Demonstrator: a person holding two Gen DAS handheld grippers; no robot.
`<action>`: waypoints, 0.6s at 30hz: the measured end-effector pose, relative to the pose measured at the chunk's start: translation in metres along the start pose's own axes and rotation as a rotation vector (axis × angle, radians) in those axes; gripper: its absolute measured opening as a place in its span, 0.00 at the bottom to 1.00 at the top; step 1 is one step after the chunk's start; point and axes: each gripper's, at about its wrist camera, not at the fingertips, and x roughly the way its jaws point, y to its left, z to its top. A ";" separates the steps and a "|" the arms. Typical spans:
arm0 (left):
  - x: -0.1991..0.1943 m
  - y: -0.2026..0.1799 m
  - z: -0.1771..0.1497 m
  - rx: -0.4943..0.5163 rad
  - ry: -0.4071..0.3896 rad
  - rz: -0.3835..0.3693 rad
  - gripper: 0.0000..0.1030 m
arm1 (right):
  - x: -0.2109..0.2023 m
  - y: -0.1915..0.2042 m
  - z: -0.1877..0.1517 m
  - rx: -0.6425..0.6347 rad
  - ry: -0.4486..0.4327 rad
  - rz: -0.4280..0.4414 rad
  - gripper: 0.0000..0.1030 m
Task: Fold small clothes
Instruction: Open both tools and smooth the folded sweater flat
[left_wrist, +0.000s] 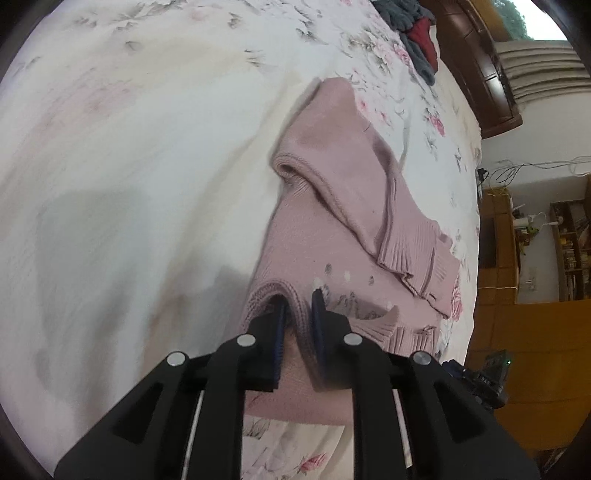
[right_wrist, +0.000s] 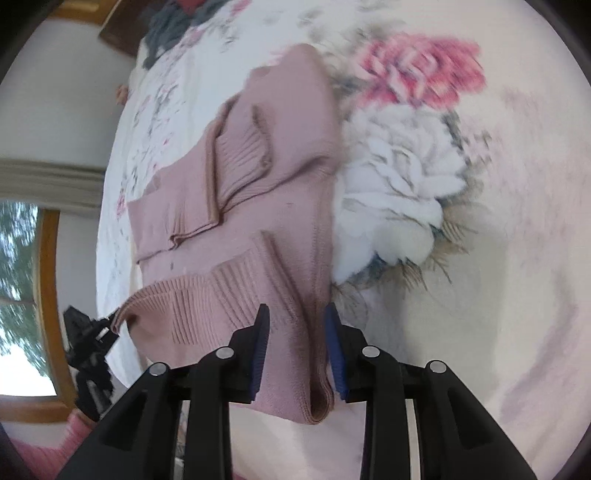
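Floral bedsheet (left_wrist: 129, 166), white with pink roses, spreads under everything I see, and I take the pink knit sweater (left_wrist: 332, 221) lying on it as my landmark. Beyond the sweater's far end, a grey and red heap of clothes (left_wrist: 417, 33) sits on the sheet near the dark wooden headboard (left_wrist: 476, 74). The sweater itself is partly folded, its ribbed sleeve cuff (left_wrist: 413, 254) laid across its body. At its near edge, my left gripper (left_wrist: 297, 317) has a ridge of the ribbed hem pinched between its blue-padded fingers (left_wrist: 318, 314). My right gripper (right_wrist: 295, 332) straddles another near edge of the sweater, a folded seam running between its fingers (right_wrist: 334, 332), which stand slightly apart from the cloth rather than clamping it.
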 end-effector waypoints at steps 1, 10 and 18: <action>-0.001 0.000 0.000 -0.009 0.003 -0.010 0.14 | 0.001 0.006 0.000 -0.024 0.003 -0.003 0.31; -0.018 -0.017 0.007 0.096 0.001 0.019 0.40 | 0.013 0.029 0.002 -0.089 0.010 -0.009 0.34; 0.008 -0.067 0.002 0.508 0.000 0.226 0.56 | 0.018 0.035 0.002 -0.105 0.010 -0.022 0.39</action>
